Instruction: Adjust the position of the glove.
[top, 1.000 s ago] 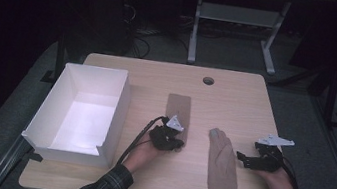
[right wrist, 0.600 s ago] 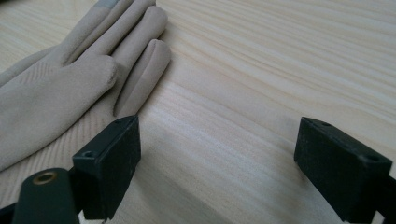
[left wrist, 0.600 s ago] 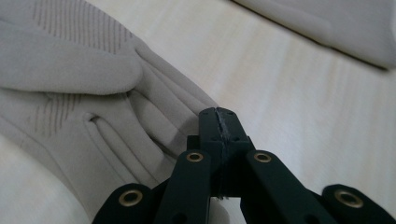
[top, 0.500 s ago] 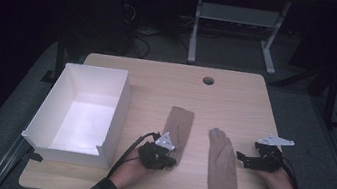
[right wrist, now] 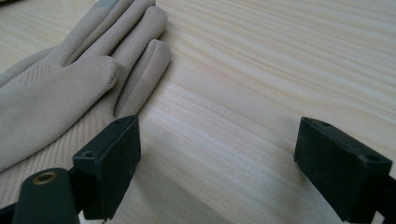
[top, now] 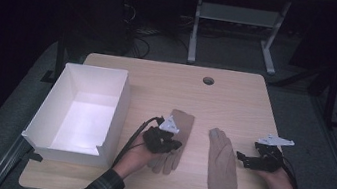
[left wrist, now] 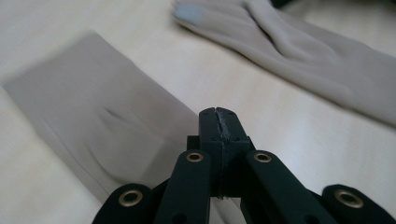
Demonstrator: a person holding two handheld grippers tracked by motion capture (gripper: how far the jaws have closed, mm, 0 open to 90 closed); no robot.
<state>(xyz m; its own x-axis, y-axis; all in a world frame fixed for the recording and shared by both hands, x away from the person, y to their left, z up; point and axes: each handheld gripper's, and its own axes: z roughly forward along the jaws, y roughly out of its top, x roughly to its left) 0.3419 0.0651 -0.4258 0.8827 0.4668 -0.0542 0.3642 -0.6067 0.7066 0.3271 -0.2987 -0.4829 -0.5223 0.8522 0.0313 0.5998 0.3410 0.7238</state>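
Two beige gloves lie on the wooden table (top: 168, 84). The left glove (top: 181, 126) (left wrist: 93, 107) lies tilted, its fingers toward the person. My left gripper (top: 171, 145) (left wrist: 218, 116) sits over its near half with jaws pressed together, apparently pinching the glove's edge. The right glove (top: 221, 168) (left wrist: 303, 51) (right wrist: 60, 70) lies flat with a grey-tipped finger pointing away. Just right of it, low over bare wood, my right gripper (top: 242, 160) (right wrist: 217, 140) stands open with nothing between its jaws; the glove's fingers lie beside its left jaw.
A white open box (top: 120, 97) stands at the table's left side, close to the left hand. A round cable hole (top: 208, 80) is near the far edge. A metal stand and cables are on the dark floor behind the table.
The left gripper pulled toward the person and the left glove came with it, sliding nearer and turning to a tilt. The right gripper and right glove have kept still.
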